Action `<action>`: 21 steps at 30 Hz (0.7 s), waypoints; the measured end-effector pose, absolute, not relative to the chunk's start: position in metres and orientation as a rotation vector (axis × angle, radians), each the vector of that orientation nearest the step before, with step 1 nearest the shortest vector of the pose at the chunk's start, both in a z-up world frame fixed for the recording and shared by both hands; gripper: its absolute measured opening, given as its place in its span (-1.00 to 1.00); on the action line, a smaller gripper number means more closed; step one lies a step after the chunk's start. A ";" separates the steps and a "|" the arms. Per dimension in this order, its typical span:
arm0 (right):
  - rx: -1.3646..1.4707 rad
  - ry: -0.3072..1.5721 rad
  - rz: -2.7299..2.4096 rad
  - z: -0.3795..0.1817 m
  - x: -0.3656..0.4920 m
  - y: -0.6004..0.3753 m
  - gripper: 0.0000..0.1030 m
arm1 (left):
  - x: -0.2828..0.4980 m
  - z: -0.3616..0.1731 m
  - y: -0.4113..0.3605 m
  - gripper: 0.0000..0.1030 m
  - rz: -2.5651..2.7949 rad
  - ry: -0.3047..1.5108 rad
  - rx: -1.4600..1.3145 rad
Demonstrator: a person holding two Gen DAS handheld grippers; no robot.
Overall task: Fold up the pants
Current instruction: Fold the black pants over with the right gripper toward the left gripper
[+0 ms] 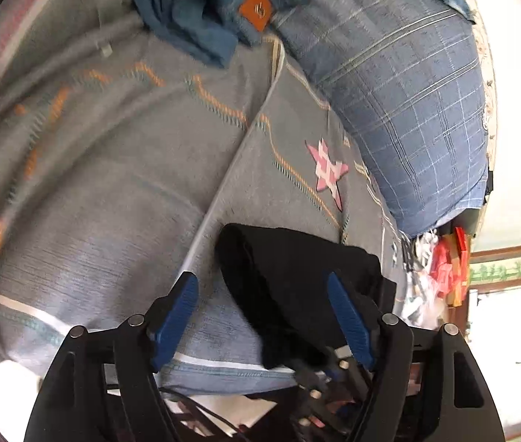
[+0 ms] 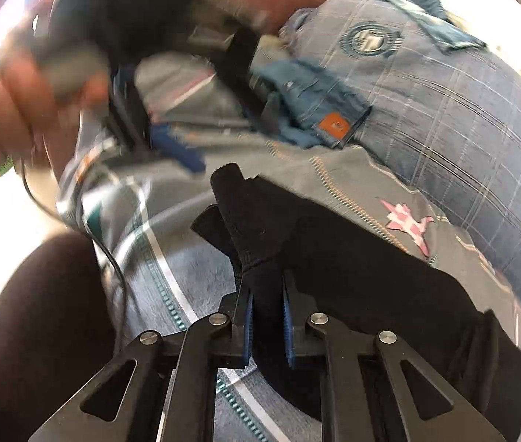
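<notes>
Two sets of tongs work over a bed (image 1: pixel 94 184) covered in a grey sheet with orange stitched lines and one pink star patch (image 1: pixel 328 169).

There is one pair of black pants (image 2: pixel 352 269), lying on the sheet. In the right wrist view they stretch from a narrow end just ahead of the right tongs (image 2: pixel 267 313), back and to the right past those tongs, so the long axis runs diagonally from upper left to lower right. That narrow end splits into two short tips pointing away from the tongs, toward the head of the bed.

The right tongs are clamped on the pants: the two blue pads (image 2: pixel 248 316) stand close together with a bunched ridge of black cloth pinched between them.

The left tongs (image 1: pixel 264 316) stand apart, their two blue pads (image 1: pixel 177 316) wide of each other. A rounded fold of the black pants lies between them, nearer the right-hand pad, and no pad presses on it. In the right wrist view these left tongs appear blurred, ahead and to the left, held by a person's hand (image 2: pixel 13 110).

Ahead of both tongs, beyond the pants, lies one blue checked pillow (image 1: pixel 407 103). Just beside it, further ahead, sits one crumpled pair of blue jeans (image 1: pixel 194 11) with a single orange leather label (image 1: pixel 256 9).

A thin black cable (image 2: pixel 113 254) trails to the left of the right tongs.
</notes>
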State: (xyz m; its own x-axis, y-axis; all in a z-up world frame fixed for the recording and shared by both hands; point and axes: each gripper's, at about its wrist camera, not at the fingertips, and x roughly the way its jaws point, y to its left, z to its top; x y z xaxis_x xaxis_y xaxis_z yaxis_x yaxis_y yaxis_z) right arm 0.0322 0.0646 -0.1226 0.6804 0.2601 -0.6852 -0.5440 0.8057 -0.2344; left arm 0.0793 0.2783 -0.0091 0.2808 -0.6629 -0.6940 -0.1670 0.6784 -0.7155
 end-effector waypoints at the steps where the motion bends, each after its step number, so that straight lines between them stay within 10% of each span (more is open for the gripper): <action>1: -0.431 0.677 0.468 -0.118 0.030 0.061 -0.78 | 0.096 -0.025 0.265 0.40 -0.401 1.290 -0.821; 4: -0.374 0.673 0.474 -0.107 0.023 0.050 -0.77 | 0.114 -0.050 0.238 0.20 -0.481 1.328 -0.894; 6: -0.359 0.675 0.475 -0.105 0.021 0.048 -0.77 | 0.118 -0.051 0.227 -0.61 -0.484 1.336 -0.904; 7: -0.352 0.674 0.474 -0.104 0.020 0.046 -0.78 | 0.120 -0.050 0.224 -0.70 -0.476 1.333 -0.897; 21: 0.300 0.590 0.323 -0.059 0.011 -0.137 -0.78 | 0.126 0.056 0.000 -0.69 -0.734 1.239 -0.451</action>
